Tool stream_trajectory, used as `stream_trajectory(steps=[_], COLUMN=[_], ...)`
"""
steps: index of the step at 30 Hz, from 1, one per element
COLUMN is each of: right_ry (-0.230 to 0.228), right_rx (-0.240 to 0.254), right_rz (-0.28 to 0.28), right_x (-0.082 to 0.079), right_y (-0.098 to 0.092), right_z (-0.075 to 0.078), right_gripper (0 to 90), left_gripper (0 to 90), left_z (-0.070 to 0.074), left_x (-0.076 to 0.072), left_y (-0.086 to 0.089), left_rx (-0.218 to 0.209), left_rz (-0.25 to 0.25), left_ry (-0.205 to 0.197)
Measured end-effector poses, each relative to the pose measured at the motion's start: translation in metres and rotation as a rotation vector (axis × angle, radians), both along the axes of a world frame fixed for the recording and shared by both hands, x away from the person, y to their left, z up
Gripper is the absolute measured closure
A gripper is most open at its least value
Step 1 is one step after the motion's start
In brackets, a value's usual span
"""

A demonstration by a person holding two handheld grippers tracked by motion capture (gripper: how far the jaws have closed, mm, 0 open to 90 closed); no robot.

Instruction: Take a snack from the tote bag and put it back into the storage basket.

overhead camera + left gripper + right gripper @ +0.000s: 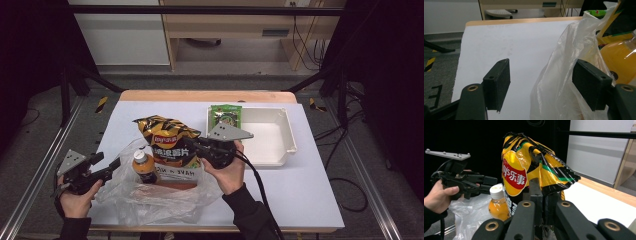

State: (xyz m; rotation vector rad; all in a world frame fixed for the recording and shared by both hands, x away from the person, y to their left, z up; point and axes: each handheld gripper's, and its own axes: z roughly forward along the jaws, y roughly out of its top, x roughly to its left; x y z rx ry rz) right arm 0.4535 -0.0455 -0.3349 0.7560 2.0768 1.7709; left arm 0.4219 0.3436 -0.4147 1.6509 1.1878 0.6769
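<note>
Gripping the yellow crisp bag (167,140) by its side edge, right gripper (196,146) with jaws pinched tight on the foil, bag upright, its lower end inside the mouth of the clear plastic bag (150,200). In the right gripper view, same crisp bag (529,170) above the closed jaws, crinkled top seam uppermost. Just beside it, on its left in the high view, orange drink bottle (144,167) with white cap, standing inside the plastic bag and touching the crisp bag's lower part. Further left, left gripper (111,167) with jaws spread wide at the plastic bag's edge; in the left gripper view, a fold of the film (559,82) between the pads, lying against the right one, clear of the left one, nothing clamped. Beyond, to the right, white tray (287,135) on the white table (300,190), with a green packet (226,116) leaning at its far left corner. Between crisp bag and tray, right gripper and hand (227,172) themselves.
</note>
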Motion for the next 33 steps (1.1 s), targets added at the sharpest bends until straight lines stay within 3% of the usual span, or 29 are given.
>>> stream_trajectory(steps=[6,17,33], right_ry=[-0.004,-0.019,-0.069], right_rx=[0.022,0.071,0.134], right_rz=[-0.004,-0.03,-0.033], right_x=[0.0,0.01,0.005], right_y=[-0.005,0.005,0.003], right_z=[0.003,0.008,0.027], right_gripper=[88.6,88.6,88.6], left_gripper=[30.4,30.4,30.3], left_z=[0.001,0.0,0.0], left_x=[0.0,0.0,0.0], left_y=[-0.001,-0.001,-0.002], left_rx=[0.001,0.006,0.017], left_rz=[-0.003,-0.009,-0.009], left_ry=[0.0,0.0,-0.001])
